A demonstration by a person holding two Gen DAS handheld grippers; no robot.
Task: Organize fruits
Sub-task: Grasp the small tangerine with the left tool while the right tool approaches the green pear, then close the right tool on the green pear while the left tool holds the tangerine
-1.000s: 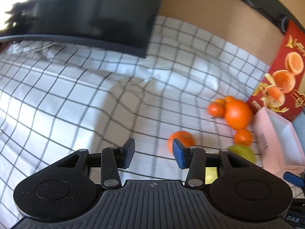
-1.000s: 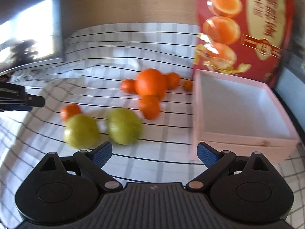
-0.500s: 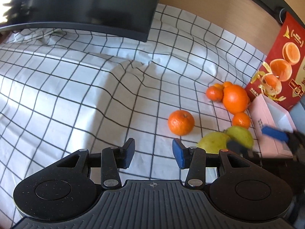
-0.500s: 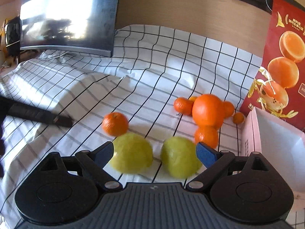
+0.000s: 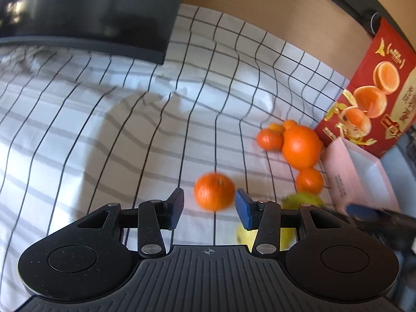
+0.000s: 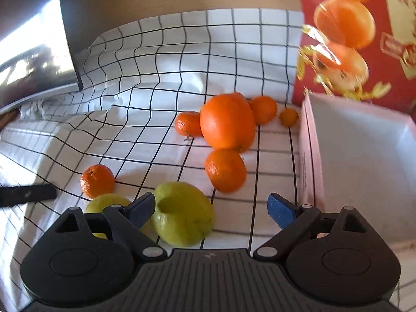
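Left gripper (image 5: 209, 205): your fingers stand apart, a small orange (image 5: 214, 191) framed between them, ungripped.
Right gripper (image 6: 210, 209): your fingers gape wide around a green fruit (image 6: 183, 213), holding nothing.

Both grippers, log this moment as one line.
left gripper: open, lone mandarin ahead | right gripper: open, over green fruit | pink box: empty

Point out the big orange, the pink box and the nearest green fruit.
big orange (image 6: 227, 122), right wrist view, middle of its skin
pink box (image 6: 310, 161), right wrist view, left wall
nearest green fruit (image 6: 184, 214), right wrist view, its top

Bright sidelight, soft shadows, fisheye-bent edges, perhaps slight motion blur.
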